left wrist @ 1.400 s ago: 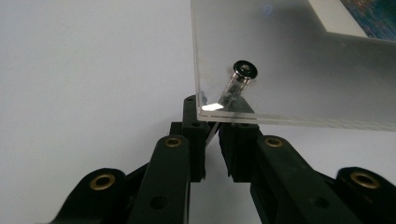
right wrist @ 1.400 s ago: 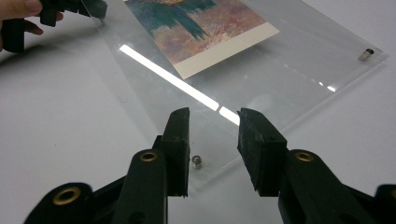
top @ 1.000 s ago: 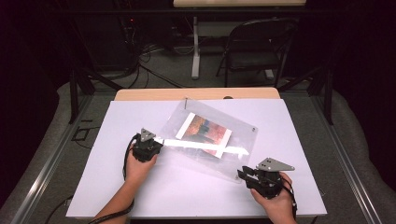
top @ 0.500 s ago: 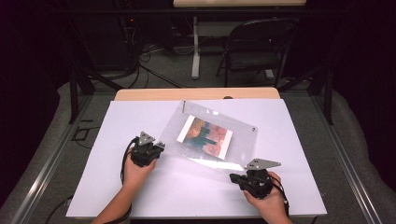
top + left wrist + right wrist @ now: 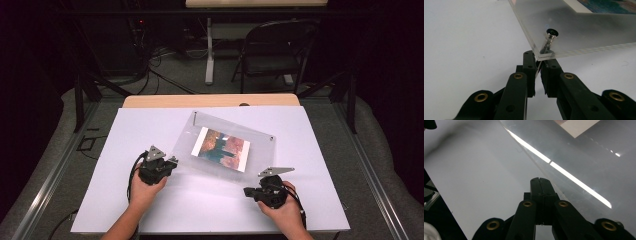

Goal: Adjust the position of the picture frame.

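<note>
A clear acrylic photo frame [image 5: 186, 145] holding a colourful picture [image 5: 220, 149] lies near the middle of the white table [image 5: 145, 125]. My left gripper [image 5: 170, 161] is shut on the frame's near left corner. In the left gripper view the pads [image 5: 530, 62] pinch the corner of the frame [image 5: 574, 30] just below a silver standoff bolt [image 5: 551, 33]. My right gripper [image 5: 248, 190] rests near the table's front right, a little short of the frame's near right corner. Its jaws [image 5: 540, 182] are shut together with nothing seen between them, beside the frame's edge [image 5: 541, 157].
A wooden strip [image 5: 210, 100] runs along the table's far edge. Beyond it stand a folding chair [image 5: 272, 55] and a white post [image 5: 209, 50], with cables on the floor [image 5: 160, 75]. Bare table lies left and right of the frame.
The frame has swung away from the right gripper, toward the back, and its glare is gone. The right jaws have come together. The left gripper keeps its hold on the corner.
</note>
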### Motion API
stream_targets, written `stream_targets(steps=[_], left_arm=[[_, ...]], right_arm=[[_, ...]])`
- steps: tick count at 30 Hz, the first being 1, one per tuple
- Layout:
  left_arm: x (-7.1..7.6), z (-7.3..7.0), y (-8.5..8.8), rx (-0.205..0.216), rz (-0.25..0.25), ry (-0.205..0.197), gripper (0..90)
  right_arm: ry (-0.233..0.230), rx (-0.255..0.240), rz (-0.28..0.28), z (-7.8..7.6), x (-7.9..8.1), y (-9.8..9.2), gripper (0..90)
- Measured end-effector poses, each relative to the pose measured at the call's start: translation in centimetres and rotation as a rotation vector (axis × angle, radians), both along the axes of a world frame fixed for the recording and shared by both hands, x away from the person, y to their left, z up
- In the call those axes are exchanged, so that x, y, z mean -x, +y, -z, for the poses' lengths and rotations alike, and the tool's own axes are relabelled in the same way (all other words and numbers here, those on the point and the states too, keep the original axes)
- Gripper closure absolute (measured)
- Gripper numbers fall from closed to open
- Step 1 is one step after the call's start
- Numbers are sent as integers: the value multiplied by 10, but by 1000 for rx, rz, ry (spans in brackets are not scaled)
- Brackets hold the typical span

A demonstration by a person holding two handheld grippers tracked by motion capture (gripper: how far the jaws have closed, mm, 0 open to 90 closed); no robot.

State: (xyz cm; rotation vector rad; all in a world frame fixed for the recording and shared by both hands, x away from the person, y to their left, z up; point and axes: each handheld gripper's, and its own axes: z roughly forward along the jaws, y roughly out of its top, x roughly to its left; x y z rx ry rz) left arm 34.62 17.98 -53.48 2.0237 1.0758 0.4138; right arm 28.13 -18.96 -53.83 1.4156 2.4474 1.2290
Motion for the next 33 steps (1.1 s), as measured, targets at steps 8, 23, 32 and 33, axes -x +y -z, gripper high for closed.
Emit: stream_targets(steps=[8, 23, 32, 33], left_arm=[[8, -1, -2, -6, 17, 6, 826], [30, 2, -13, -25, 69, 20, 833], [34, -7, -13, 30, 75, 15, 834], [35, -8, -13, 36, 80, 14, 834]], right_arm=[[17, 2, -16, -2, -2, -1, 900], [12, -34, 128, -11, -30, -33, 900], [51, -17, 0, -13, -3, -7, 900], [69, -5, 5, -10, -1, -7, 900]])
